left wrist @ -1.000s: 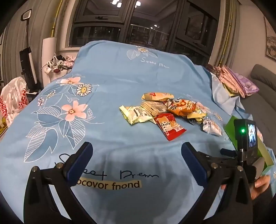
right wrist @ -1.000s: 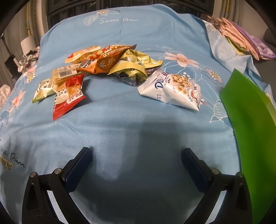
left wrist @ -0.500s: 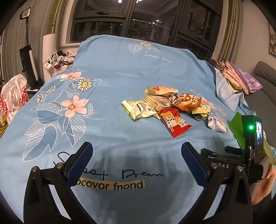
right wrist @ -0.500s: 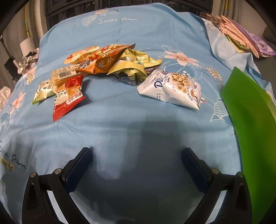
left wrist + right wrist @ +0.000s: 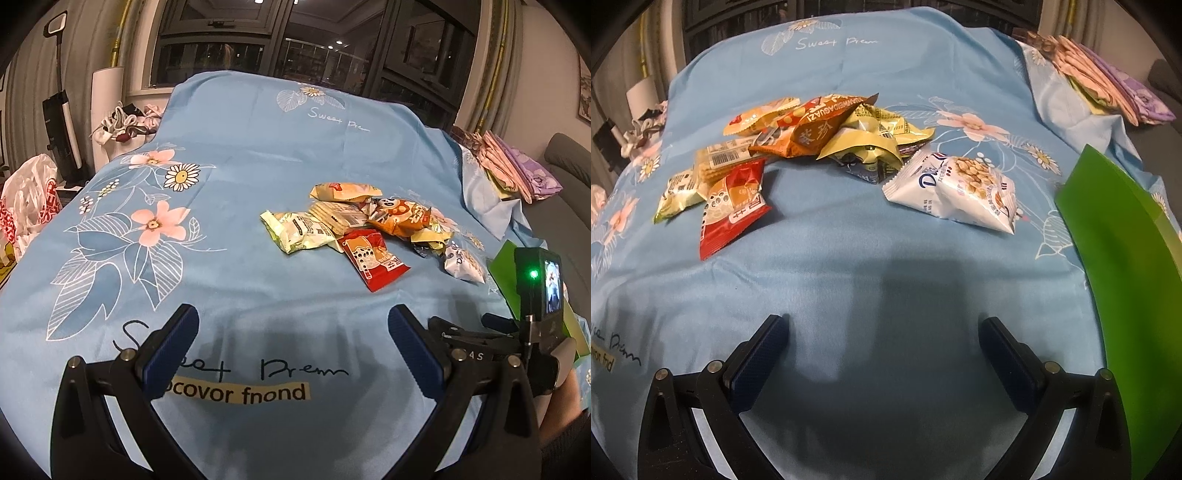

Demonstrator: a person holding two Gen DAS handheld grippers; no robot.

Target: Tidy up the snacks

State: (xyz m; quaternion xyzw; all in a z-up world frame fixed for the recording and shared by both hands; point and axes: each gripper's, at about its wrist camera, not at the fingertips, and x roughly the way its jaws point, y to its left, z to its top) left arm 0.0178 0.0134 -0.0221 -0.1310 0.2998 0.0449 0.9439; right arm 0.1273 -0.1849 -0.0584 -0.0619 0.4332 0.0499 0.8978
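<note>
Blue floral sheet [image 5: 886, 258] covers the whole table and lies loose, with creases near the snack pile, so any tongs that dig low could pinch cloth along with a packet and drag the heap. At the right edge a green container [image 5: 1123, 266] stands just beside the pile, probably the place for the snacks; a swing toward it could knock its thin wall. Nothing is sorted yet: the snack pile [image 5: 827, 140] sits mid-table, far from both tongs, its packets overlapping, so lifting one may tumble its neighbours. The white nut packet [image 5: 960, 188] lies apart at the pile's right, nearest the container and the easiest first pick, though its puffy foil may slip. The red packet [image 5: 733, 206] lies flat at the near left, hard to get under. The right tongs [image 5: 882, 354] are spread wide and empty over bare sheet; the left tongs [image 5: 291, 347] are likewise wide and empty.
</note>
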